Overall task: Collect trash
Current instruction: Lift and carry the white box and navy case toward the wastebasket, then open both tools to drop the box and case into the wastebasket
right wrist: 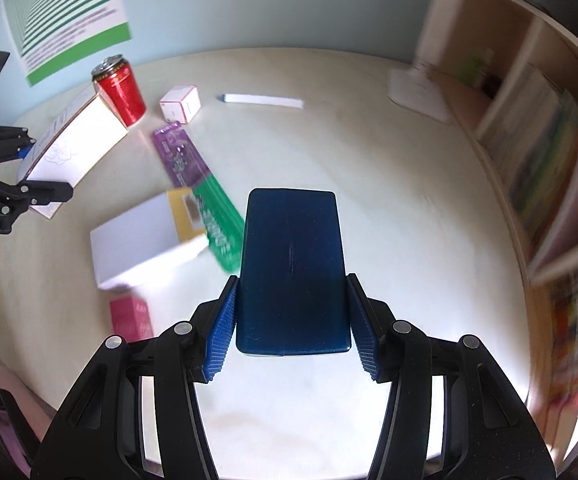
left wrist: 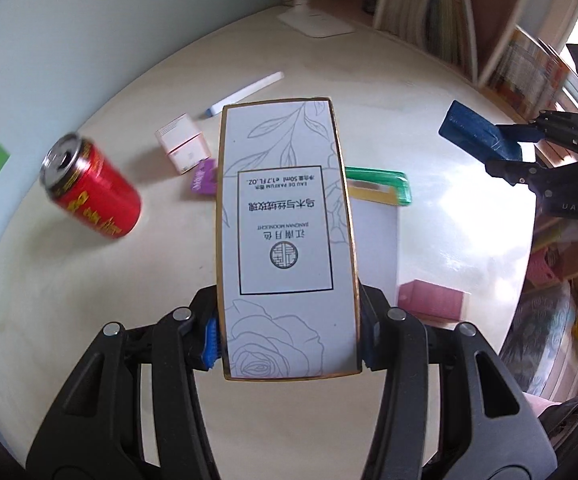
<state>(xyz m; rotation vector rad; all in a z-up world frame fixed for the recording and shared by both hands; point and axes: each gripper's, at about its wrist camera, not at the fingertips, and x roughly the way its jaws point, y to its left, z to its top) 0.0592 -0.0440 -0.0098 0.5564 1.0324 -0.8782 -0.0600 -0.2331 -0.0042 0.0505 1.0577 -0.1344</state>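
1. A home study or bedroom corner: a pale wooden desk (right wrist: 369, 184) stands against a light blue wall.
2. Open wooden bookshelves (left wrist: 441, 20) hold rows of books.
3. A green-striped poster (right wrist: 65, 12) hangs above.

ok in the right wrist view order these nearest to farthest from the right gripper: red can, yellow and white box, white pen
1. yellow and white box, just left of the right gripper
2. white pen, far, ahead
3. red can, far left

The last two are close to call.
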